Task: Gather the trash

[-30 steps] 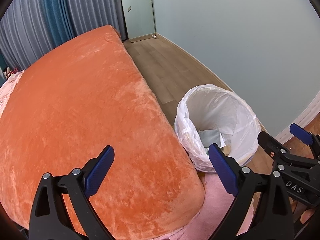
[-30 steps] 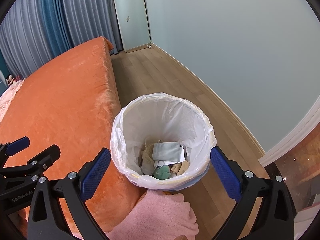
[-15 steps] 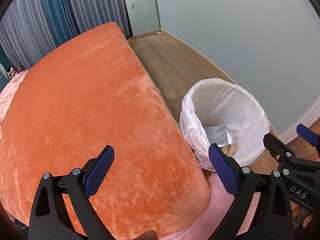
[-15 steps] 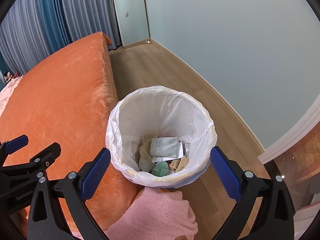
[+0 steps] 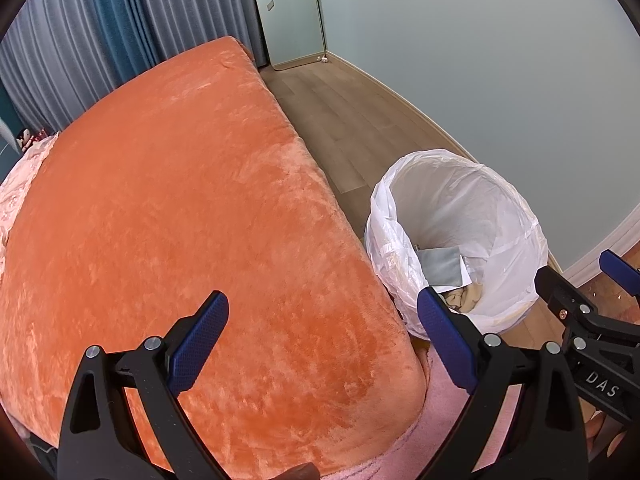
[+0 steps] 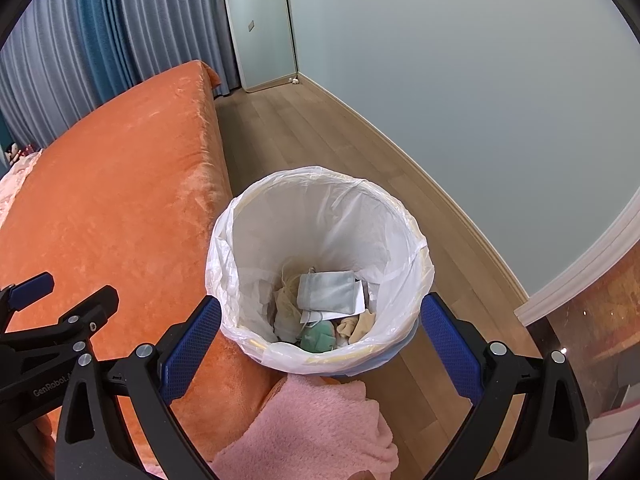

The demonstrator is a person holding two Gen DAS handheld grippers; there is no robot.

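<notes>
Right beside the orange bed [image 6: 112, 208], lined trash bin [image 6: 320, 184] on the floor, already holding a grey pouch [image 6: 328, 290] and scraps. Right gripper [image 6: 320, 344] above it, left gripper [image 5: 320, 344] over the bed, both spread wide, gripping nothing. Probably between pickups, so next up: hunting for more litter, none visible yet.

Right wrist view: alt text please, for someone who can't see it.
Open right tongs hover empty above a white-lined trash bin holding a grey pouch, green wad and crumpled scraps. The bin stands on wood floor beside an orange bed, pink cloth at its base. The left tongs show at the left edge.
</notes>
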